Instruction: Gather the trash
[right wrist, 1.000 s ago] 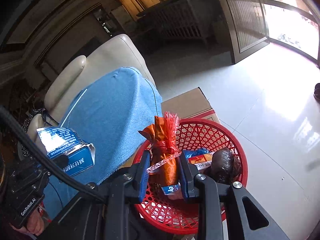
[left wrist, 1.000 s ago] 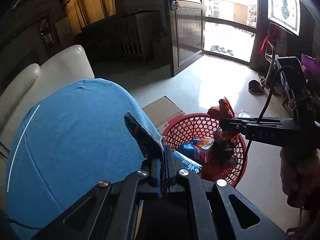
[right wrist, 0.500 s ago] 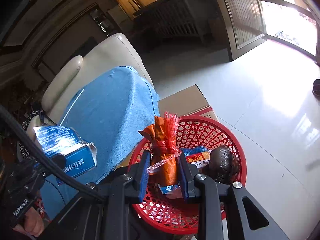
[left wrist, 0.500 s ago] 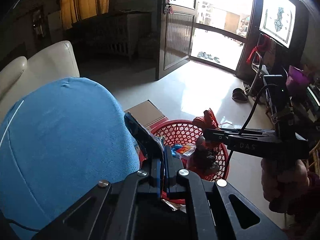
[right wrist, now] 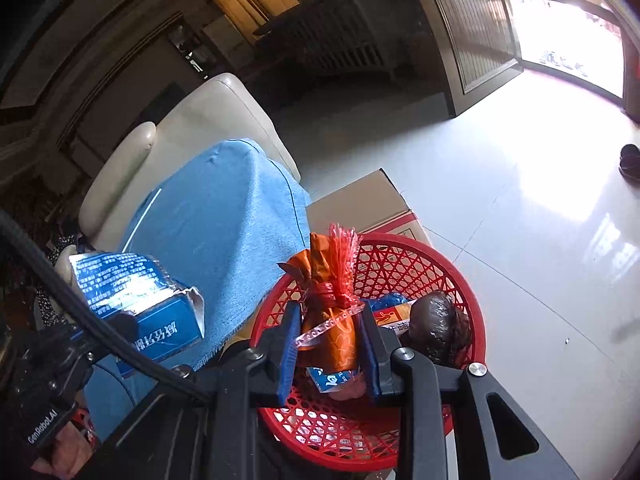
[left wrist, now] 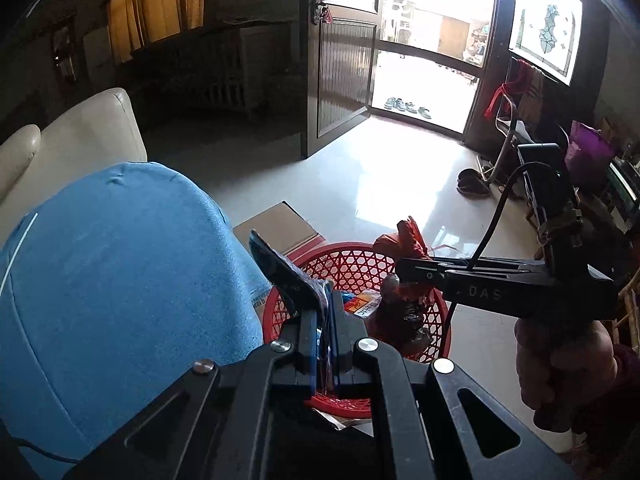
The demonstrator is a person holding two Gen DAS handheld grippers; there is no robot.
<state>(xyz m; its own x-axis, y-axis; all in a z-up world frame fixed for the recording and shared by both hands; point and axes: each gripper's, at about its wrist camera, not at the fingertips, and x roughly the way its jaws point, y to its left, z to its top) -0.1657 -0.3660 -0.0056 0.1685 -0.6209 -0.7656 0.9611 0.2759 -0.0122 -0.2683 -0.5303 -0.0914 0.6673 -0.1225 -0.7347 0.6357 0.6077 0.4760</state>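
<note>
Since a second ago, right jaws begin opening around the orange wrapper [right wrist: 330, 334]

Left gripper [left wrist: 325, 340] pinches the light blue carton [right wrist: 138, 310]; red basket [right wrist: 472, 320] at one o'clock; crinkly, hold edges.

A home's living room: cream sofa [left wrist: 80, 140], curtains [left wrist: 160, 4], shoes [left wrist: 406, 106] outside the open door [left wrist: 340, 80].

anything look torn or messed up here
Yes: the blue carton pinched in the left gripper is damaged, its open end ripped with ragged foil-lined flaps bent outward. It hangs beside the red basket, not yet in it. The orange packet between the right gripper's opening jaws looks crumpled but intact.
</note>
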